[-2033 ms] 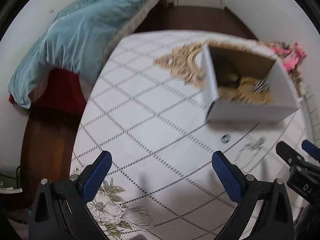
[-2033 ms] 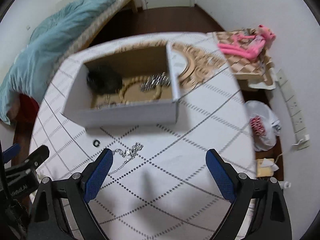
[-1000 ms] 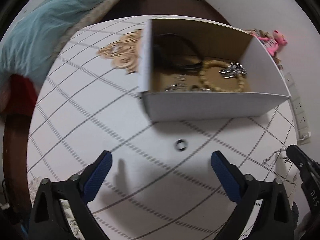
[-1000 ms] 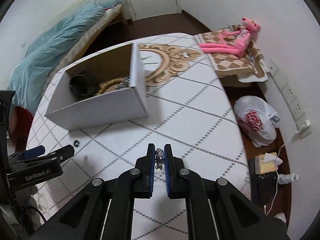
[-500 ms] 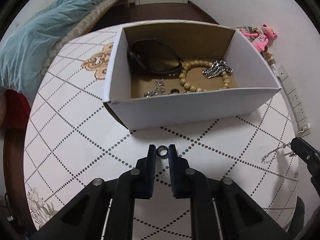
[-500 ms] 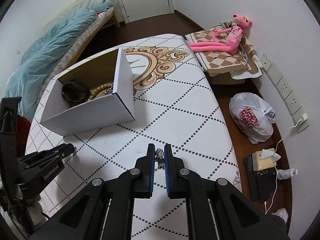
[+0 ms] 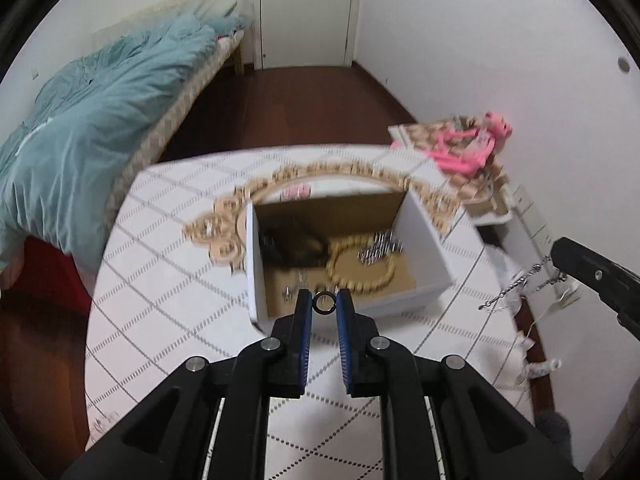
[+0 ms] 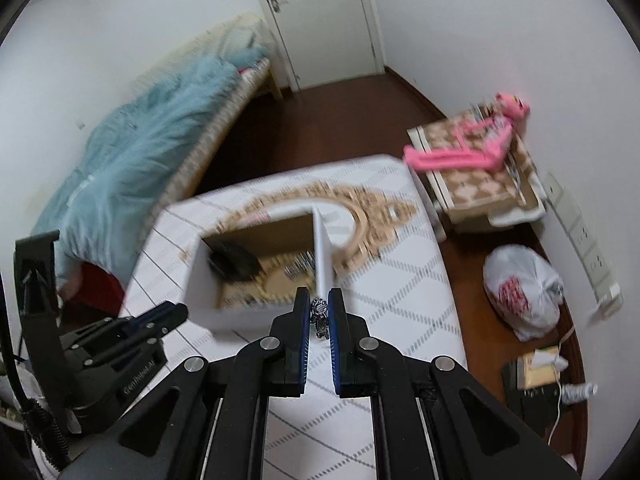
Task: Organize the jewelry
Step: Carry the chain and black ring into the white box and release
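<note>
My left gripper (image 7: 324, 305) is shut on a small dark ring (image 7: 323, 303) and holds it in the air over the near edge of the white cardboard box (image 7: 424, 216). The box holds a wooden bead bracelet (image 7: 362, 270), a silver chain piece (image 7: 380, 249) and a dark object (image 7: 292, 246). My right gripper (image 8: 319, 314) is shut on a silver chain bracelet (image 8: 320, 317), raised by the box's right wall (image 8: 323, 248). The chain dangles from that gripper in the left wrist view (image 7: 520, 284).
The box stands on a white table (image 7: 168, 280) with a dotted diamond pattern and a gold ornament (image 8: 360, 216). A bed with a teal duvet (image 7: 80, 128) is at the left. A pink plush toy (image 8: 472, 144) and a plastic bag (image 8: 520, 292) are at the right.
Both grippers closed, the right on the chain, then the left on the ring, and lifted them off the table. Both now hover high at the box.
</note>
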`<action>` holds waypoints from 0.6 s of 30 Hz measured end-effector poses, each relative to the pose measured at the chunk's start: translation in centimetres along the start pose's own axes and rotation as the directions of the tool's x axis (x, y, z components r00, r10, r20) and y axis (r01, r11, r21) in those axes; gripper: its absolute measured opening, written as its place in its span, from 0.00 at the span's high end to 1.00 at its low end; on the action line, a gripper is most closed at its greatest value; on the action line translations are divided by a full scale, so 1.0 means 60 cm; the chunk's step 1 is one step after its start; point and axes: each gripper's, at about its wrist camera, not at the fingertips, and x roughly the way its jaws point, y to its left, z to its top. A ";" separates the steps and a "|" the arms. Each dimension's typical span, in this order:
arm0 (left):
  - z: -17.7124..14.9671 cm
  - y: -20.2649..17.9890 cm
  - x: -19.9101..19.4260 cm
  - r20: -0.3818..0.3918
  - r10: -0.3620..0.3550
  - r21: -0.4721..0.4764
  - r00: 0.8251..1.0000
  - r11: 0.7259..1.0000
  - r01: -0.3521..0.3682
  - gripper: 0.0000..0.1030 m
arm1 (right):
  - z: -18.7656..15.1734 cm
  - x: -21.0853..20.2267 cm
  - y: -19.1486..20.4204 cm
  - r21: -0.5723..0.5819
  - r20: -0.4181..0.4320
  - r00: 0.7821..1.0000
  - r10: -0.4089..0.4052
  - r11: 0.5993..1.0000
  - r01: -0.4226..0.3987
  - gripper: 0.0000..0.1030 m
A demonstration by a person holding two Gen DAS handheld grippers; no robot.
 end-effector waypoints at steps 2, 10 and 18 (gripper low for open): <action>0.016 0.008 -0.007 0.008 -0.017 -0.010 1.000 1.000 0.017 0.91 | 0.023 -0.004 0.012 -0.009 0.014 1.000 0.018 1.000 -0.018 0.91; 0.072 0.051 0.046 -0.095 -0.071 -0.025 0.993 0.997 0.069 0.91 | 0.090 0.090 0.056 -0.081 -0.095 0.995 0.039 0.996 -0.047 0.91; 0.093 0.082 0.101 -0.210 -0.096 -0.113 0.973 0.991 0.074 0.89 | 0.101 0.217 0.076 -0.087 -0.312 0.948 0.057 0.992 -0.088 0.91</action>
